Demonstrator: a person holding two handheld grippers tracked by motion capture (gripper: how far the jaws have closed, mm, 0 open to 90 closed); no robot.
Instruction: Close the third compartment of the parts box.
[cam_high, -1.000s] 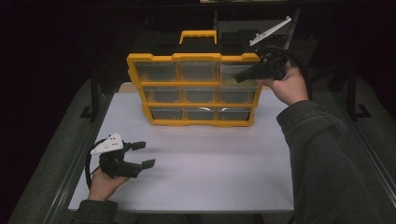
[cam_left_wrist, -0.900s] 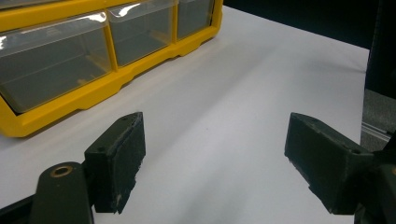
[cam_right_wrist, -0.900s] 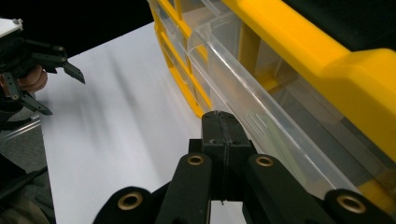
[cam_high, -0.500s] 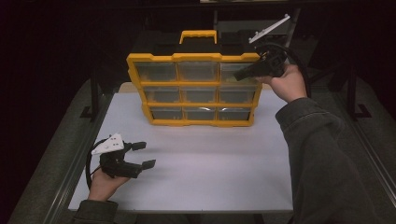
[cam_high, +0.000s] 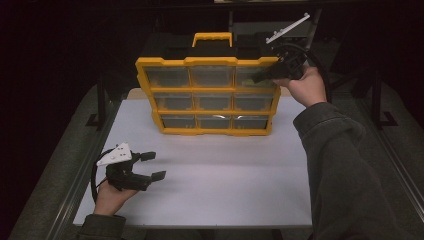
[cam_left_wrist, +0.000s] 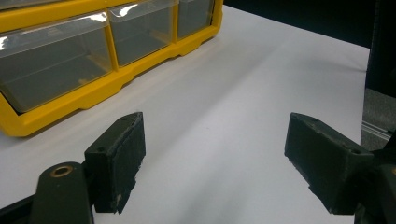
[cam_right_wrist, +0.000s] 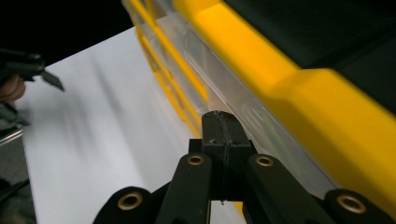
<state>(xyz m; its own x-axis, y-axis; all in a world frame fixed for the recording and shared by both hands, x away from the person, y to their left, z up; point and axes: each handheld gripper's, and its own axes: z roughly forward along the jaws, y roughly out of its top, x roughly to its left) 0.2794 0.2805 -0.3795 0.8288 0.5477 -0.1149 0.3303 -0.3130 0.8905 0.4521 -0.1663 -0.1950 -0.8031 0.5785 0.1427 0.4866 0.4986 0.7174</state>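
High view | yellow drawer organizer (cam_high: 212, 97) stands upright at the white table's (cam_high: 225, 190) far edge | right gripper (cam_high: 262, 76), jaws pressed together, at the top-right drawer (cam_high: 252, 77) | left gripper (cam_high: 152, 166) gapes empty, resting near front-left | tip: likely needs jaws apart to hook the drawer lip squarely, pull straight.

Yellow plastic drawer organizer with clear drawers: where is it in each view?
High view: yellow plastic drawer organizer, top centre, standing at the back of the white table.
Left gripper view: top left, bottom drawer row showing.
Right gripper view: upper right, close and blurred.
Shared landmark: the white table.
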